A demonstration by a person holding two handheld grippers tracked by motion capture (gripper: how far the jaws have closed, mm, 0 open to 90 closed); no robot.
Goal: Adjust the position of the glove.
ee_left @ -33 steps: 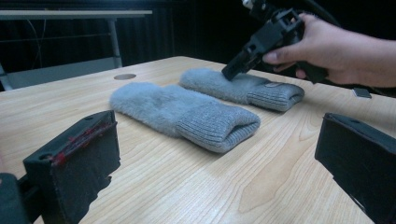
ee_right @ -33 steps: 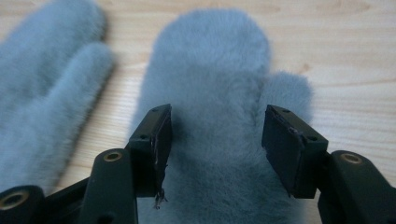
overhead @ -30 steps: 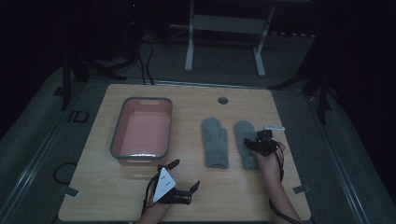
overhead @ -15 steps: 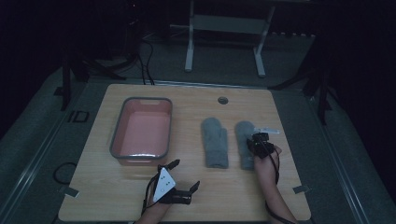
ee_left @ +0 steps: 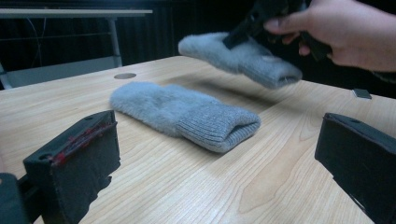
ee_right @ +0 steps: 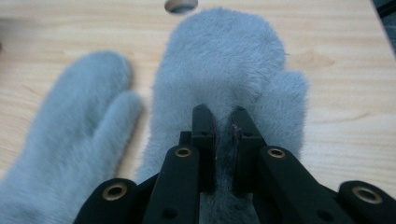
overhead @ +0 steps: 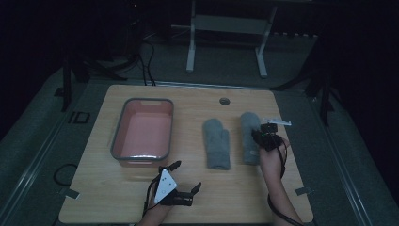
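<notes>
On the left of the wooden table (overhead: 94,188), a pink tub (overhead: 142,132) with a grey rim, nothing inside it. Near the front edge, just below the tub, the left gripper (overhead: 184,175), held low over the wood with jaws spread wide and nothing between them. In the left gripper view, the same two black jaws far apart at the bottom corners, bare wood between them. Past the middle of the table, a fuzzy grey mitten (overhead: 217,143) lying flat, knit cuff toward the person, thumb on its right side. In the left gripper view, this flat mitten (ee_left: 187,114) resting on the wood with its open cuff facing the camera. Just to the right, a second grey mitten (overhead: 249,136), close beside the first but not touching it. Over its right side, the right gripper (overhead: 260,138) in a hand (overhead: 270,157). In the right gripper view, the two black jaws pressed close together with a pinch of grey fur from this second mitten (ee_right: 224,70) caught between them. In the left gripper view, that pinched mitten (ee_left: 238,58) up off the table, tilted, a shadow under it. Near the back edge, a small round hole (overhead: 224,100) in the tabletop.
</notes>
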